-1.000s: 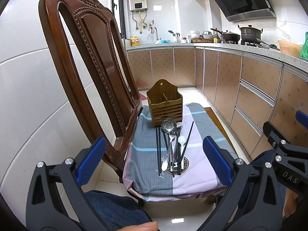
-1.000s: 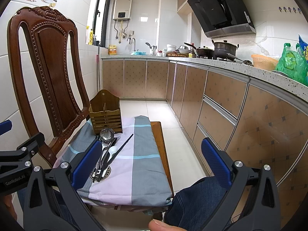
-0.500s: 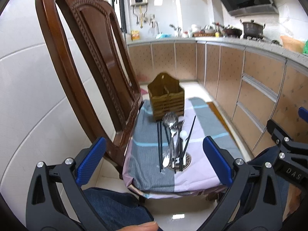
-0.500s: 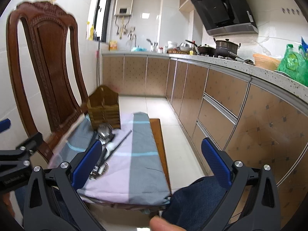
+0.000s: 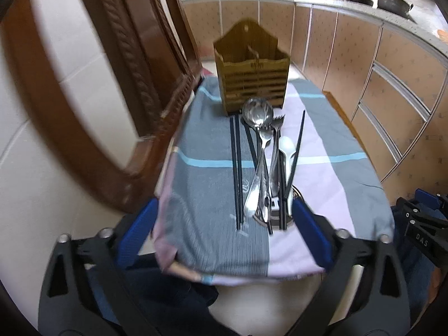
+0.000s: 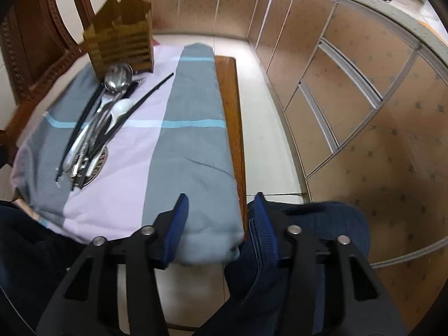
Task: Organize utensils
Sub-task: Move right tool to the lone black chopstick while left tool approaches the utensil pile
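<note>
Left wrist: striped cloth (image 5: 212, 173) covers the kitchen chair seat; both grippers' jaws apart, closing, empty.

One wooden utensil holder (image 5: 252, 75) stands at the far end of one striped cloth (image 5: 201, 196). On the cloth lie one large steel ladle (image 5: 257, 113), one white spoon (image 5: 286, 147), one steel fork (image 5: 275, 128) and one steel spoon (image 5: 265, 137). The black chopsticks (image 5: 236, 168) overlap; at least five sticks can be told apart. One carved wooden chair (image 5: 126, 64) stands alongside.
</note>
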Motion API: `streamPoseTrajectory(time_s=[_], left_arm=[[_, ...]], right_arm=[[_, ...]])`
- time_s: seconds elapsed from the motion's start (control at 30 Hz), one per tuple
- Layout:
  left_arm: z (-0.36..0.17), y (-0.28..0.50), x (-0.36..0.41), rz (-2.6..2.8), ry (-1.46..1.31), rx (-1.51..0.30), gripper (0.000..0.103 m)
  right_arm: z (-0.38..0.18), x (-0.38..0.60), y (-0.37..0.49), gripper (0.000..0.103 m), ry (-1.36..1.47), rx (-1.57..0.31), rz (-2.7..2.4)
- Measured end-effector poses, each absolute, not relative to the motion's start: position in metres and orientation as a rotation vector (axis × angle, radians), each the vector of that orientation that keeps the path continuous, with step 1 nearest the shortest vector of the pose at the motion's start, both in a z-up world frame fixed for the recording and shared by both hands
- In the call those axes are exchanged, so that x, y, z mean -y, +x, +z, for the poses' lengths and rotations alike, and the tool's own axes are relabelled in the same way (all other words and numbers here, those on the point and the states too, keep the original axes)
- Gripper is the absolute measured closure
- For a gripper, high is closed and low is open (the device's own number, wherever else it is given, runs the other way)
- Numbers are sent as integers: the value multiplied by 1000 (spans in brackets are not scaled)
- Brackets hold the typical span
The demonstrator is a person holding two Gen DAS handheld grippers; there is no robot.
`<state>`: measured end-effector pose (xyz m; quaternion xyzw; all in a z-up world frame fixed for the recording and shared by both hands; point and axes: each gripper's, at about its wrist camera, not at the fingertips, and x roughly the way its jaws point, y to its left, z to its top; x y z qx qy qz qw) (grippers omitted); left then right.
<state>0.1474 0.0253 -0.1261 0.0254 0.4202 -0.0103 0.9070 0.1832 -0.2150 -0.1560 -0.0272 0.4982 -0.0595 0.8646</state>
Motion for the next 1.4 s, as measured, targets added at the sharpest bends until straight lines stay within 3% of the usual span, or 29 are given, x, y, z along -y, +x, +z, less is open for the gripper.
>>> streamPoseTrajectory(time_s=[0.17, 0.27, 0.63, 0.77, 1.1, 1.17, 1.3, 1.37, 1.4], left_arm=[[-146, 228, -24, -97, 47, -923, 50], [-163, 289, -26, -86, 55, -989, 58], [-215, 372, -31, -68, 40, -1133, 58], [-221, 375, -27, -61, 72, -1129, 49], [-236, 399, -20, -58, 71, -1151, 41], [-238, 402, -20, -77, 44, -1158, 53], [-241, 396, -18, -104, 26, -1151, 67], [-242, 388, -18, -137, 18, -1151, 89], [-242, 386, -15, -159, 9, -1156, 89]], right_arm=[[-158, 209, 232, 55, -68, -1050, -96], [-158, 203, 263, 55, -87, -1038, -79], [-170, 185, 368, 55, -127, -1066, 16], [-179, 177, 403, 55, -91, -1097, 52], [-201, 176, 455, 55, -24, -1179, 34], [-202, 177, 461, 55, -25, -1179, 31], [-203, 180, 468, 55, -19, -1171, 40], [-206, 179, 461, 56, -32, -1157, 43], [-206, 178, 458, 62, -37, -1153, 56]])
